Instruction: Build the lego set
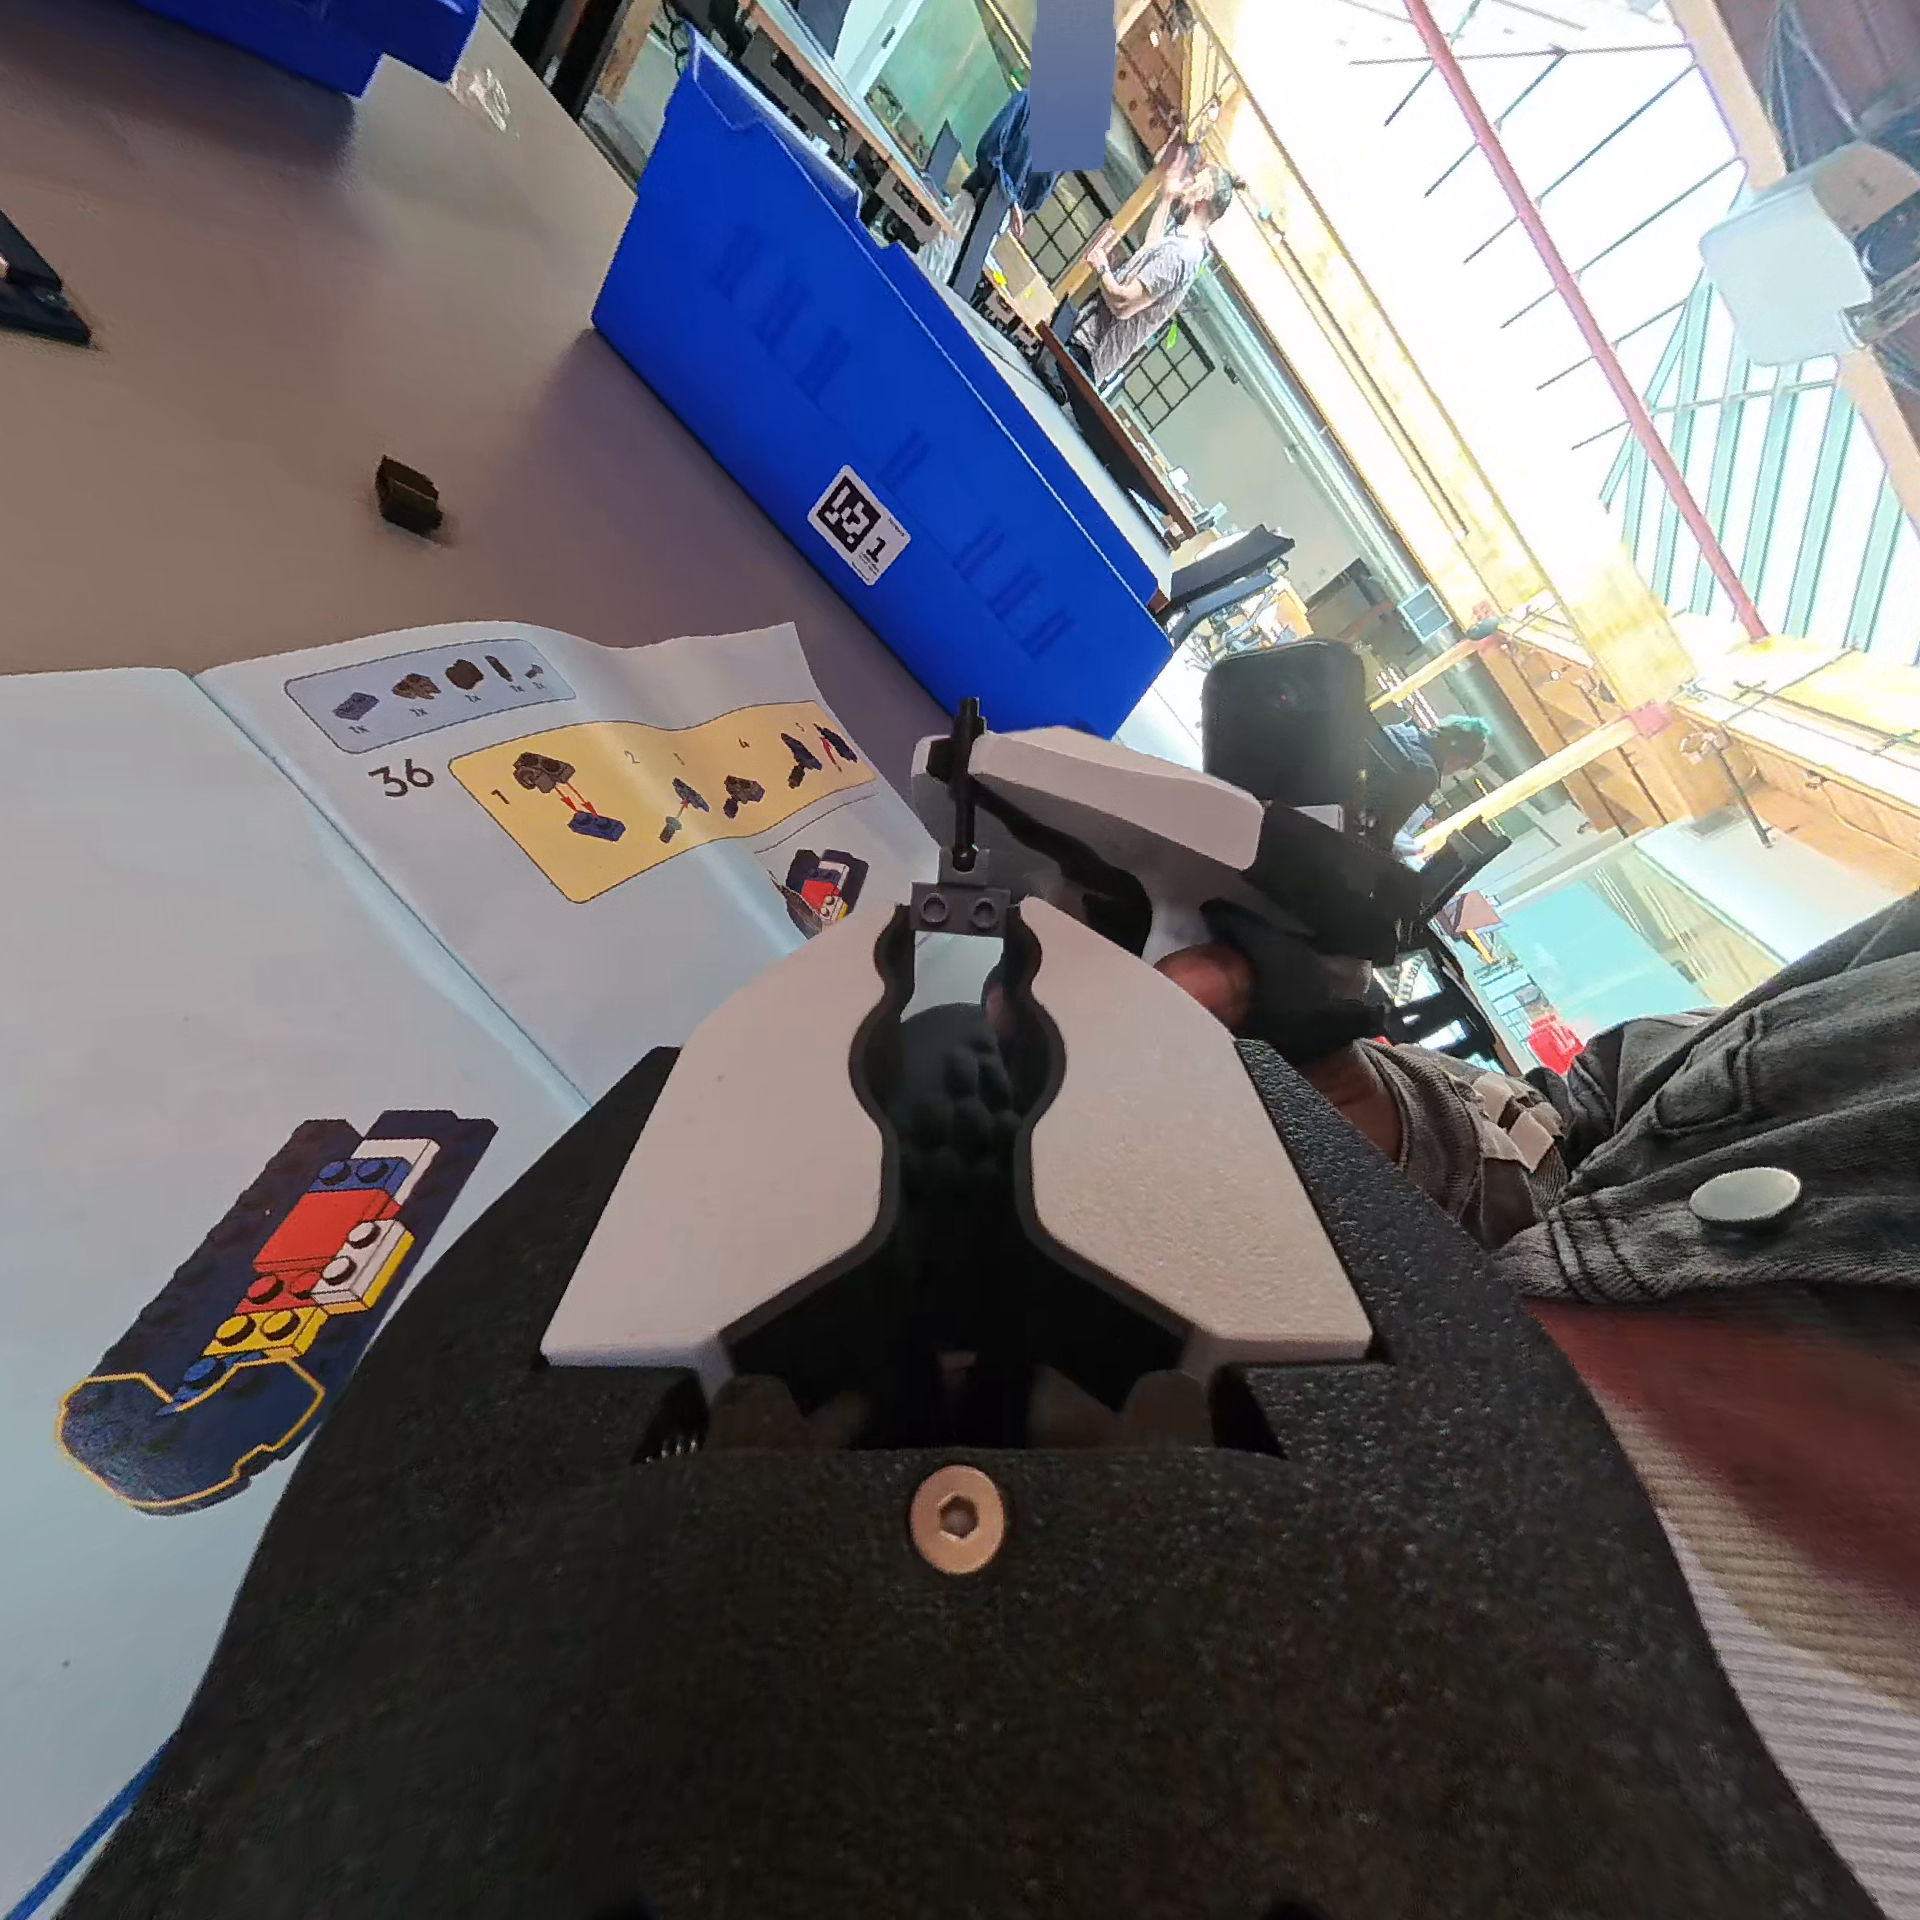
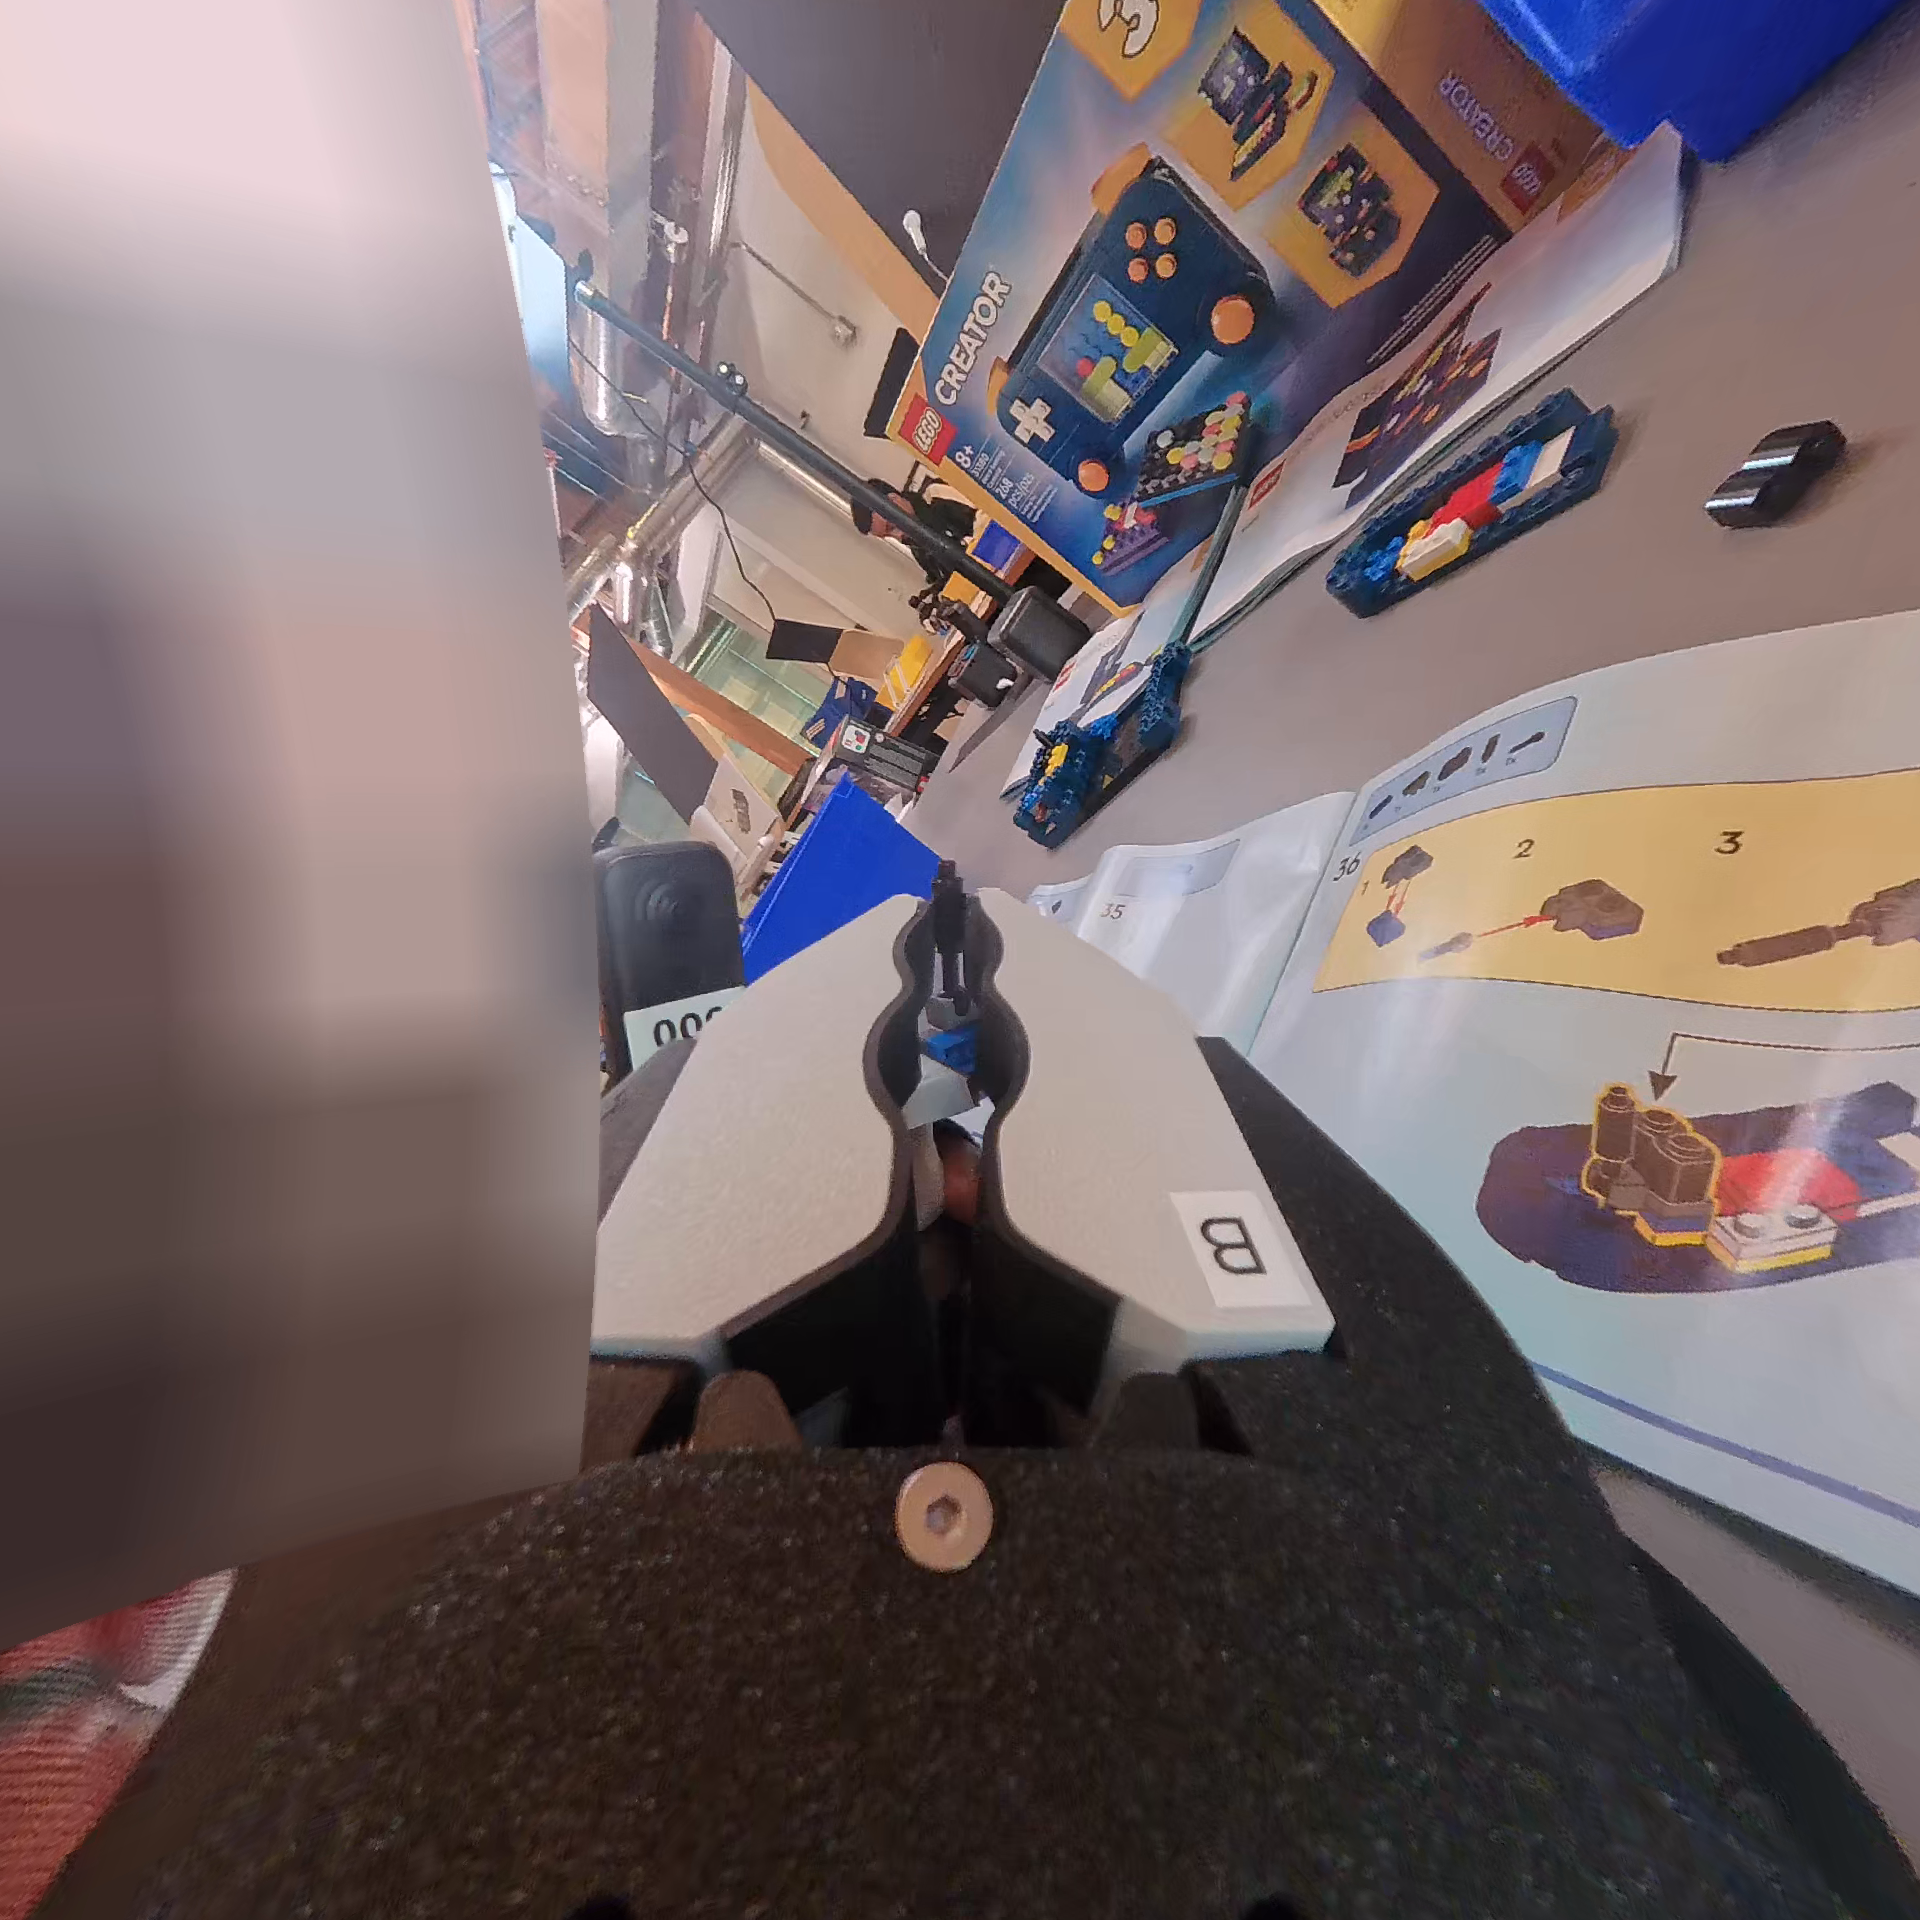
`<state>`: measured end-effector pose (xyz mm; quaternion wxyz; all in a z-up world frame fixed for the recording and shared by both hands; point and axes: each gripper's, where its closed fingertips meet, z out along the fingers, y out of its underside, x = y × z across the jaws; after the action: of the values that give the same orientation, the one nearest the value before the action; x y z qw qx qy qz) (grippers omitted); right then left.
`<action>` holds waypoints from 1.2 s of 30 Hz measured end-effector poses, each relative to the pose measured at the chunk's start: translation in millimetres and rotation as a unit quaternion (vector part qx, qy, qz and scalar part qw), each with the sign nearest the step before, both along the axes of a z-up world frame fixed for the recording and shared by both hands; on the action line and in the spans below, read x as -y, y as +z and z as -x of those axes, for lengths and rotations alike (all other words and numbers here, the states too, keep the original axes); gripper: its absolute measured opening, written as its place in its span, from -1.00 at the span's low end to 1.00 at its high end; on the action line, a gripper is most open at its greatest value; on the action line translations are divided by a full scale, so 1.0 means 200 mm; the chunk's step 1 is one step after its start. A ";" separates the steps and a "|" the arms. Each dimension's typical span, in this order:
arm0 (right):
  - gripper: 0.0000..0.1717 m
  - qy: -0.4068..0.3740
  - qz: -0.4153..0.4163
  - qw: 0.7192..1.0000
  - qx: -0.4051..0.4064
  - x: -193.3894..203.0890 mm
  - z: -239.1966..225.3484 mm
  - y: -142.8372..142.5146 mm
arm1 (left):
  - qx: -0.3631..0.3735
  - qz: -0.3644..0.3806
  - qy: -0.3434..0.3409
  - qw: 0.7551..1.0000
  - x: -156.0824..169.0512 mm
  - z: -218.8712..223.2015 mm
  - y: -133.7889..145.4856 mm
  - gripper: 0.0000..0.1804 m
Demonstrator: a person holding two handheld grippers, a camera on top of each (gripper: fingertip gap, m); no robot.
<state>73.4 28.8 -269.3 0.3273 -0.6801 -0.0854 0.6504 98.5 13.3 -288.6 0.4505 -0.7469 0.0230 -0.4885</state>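
The left tool [image 1: 958,925], at the centre of its own view, pinches a small grey two-stud plate [image 1: 961,910] by its two ends, fingertips pressed against it. A grey clip stands on that plate. The right tool [image 1: 951,767], coming in from the right of that frame, is closed narrowly on a thin black rod [image 1: 967,774] whose lower tip sits at the clip.

By the look of it, the rod is being seated in the clip; the next move calls for steady alignment and a light push along the rod.

The left wrist view shows rod and plate meeting in profile, over the open instruction booklet [image 1: 312,935] on the surface [image 1: 260,364]. The right wrist view looks down the rod [image 2: 951,940], shows a blue piece [image 2: 951,1047] beneath it, and takes in the set's box [image 2: 1143,343] at upper right.
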 end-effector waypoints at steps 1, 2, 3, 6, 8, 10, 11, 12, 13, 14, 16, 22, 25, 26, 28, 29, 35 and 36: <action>-0.93 0.002 0.004 1.000 -0.003 0.00 0.00 0.00 | 0.002 -0.001 0.003 1.000 0.00 0.00 0.00 -0.83; -0.93 0.004 0.006 1.000 -0.005 0.00 0.01 0.00 | 0.002 -0.001 0.005 1.000 0.00 0.01 0.00 -0.83; -0.93 0.005 0.006 1.000 -0.004 0.00 0.01 0.00 | 0.002 -0.001 0.003 1.000 0.00 0.01 0.00 -0.83; -0.93 0.014 0.001 1.000 0.004 0.02 0.01 0.00 | -0.010 -0.003 -0.004 1.000 0.01 0.00 -0.01 -0.83; -0.93 0.023 -0.007 1.000 0.013 0.03 0.01 0.00 | -0.021 -0.007 -0.009 1.000 0.01 -0.02 -0.01 -0.83; -0.93 0.030 -0.013 0.999 0.025 0.04 0.00 -0.01 | -0.023 -0.006 -0.016 1.000 0.02 -0.03 -0.01 -0.83; -0.93 0.034 -0.015 0.999 0.028 0.04 0.00 -0.01 | -0.025 -0.006 -0.018 1.000 0.02 -0.03 -0.02 -0.83; -0.93 0.035 -0.017 0.999 0.032 0.04 0.00 -0.01 | -0.026 -0.007 -0.018 0.999 0.02 -0.03 -0.02 -0.83; -0.94 0.032 -0.022 0.999 0.036 0.04 -0.01 -0.01 | -0.022 -0.007 -0.019 1.000 0.02 -0.03 -0.01 -0.83; -0.94 0.032 -0.025 0.998 0.040 0.04 -0.01 -0.01 | -0.017 -0.008 -0.019 1.000 0.02 -0.02 -0.01 -0.83; -0.94 0.030 -0.029 0.998 0.042 0.04 -0.01 -0.01 | -0.015 -0.010 -0.018 1.000 0.02 -0.02 -0.01 -0.84; -0.93 0.038 -0.030 0.998 0.047 0.06 0.00 -0.02 | -0.009 -0.010 -0.017 1.000 0.02 -0.02 -0.01 -0.84; -0.93 0.074 -0.026 0.995 0.054 0.11 0.04 -0.04 | -0.018 -0.013 -0.022 1.000 0.02 -0.03 -0.01 -0.84; -0.93 0.074 -0.026 0.996 0.053 0.10 0.04 -0.03 | -0.016 -0.017 -0.024 0.999 0.02 -0.03 0.00 -0.84; -0.93 0.069 -0.046 0.995 0.062 0.10 0.05 -0.02 | -0.006 -0.019 -0.018 1.000 0.02 -0.02 0.01 -0.83; -0.93 0.064 -0.051 0.995 0.060 0.09 0.05 -0.02 | -0.004 -0.020 -0.020 1.000 0.02 -0.02 0.01 -0.83; -0.63 0.066 -0.034 0.996 0.039 0.04 -0.03 0.02 | -0.038 -0.031 -0.038 0.998 0.04 -0.03 0.00 -0.82; -0.50 0.072 -0.052 0.995 0.049 0.02 -0.04 0.03 | -0.049 -0.029 -0.049 0.997 0.05 -0.05 -0.02 -0.82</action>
<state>82.3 24.2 -264.3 0.3095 -0.6852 -0.1838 0.6332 107.7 4.0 -291.9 0.4459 -0.7543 0.0957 -0.4723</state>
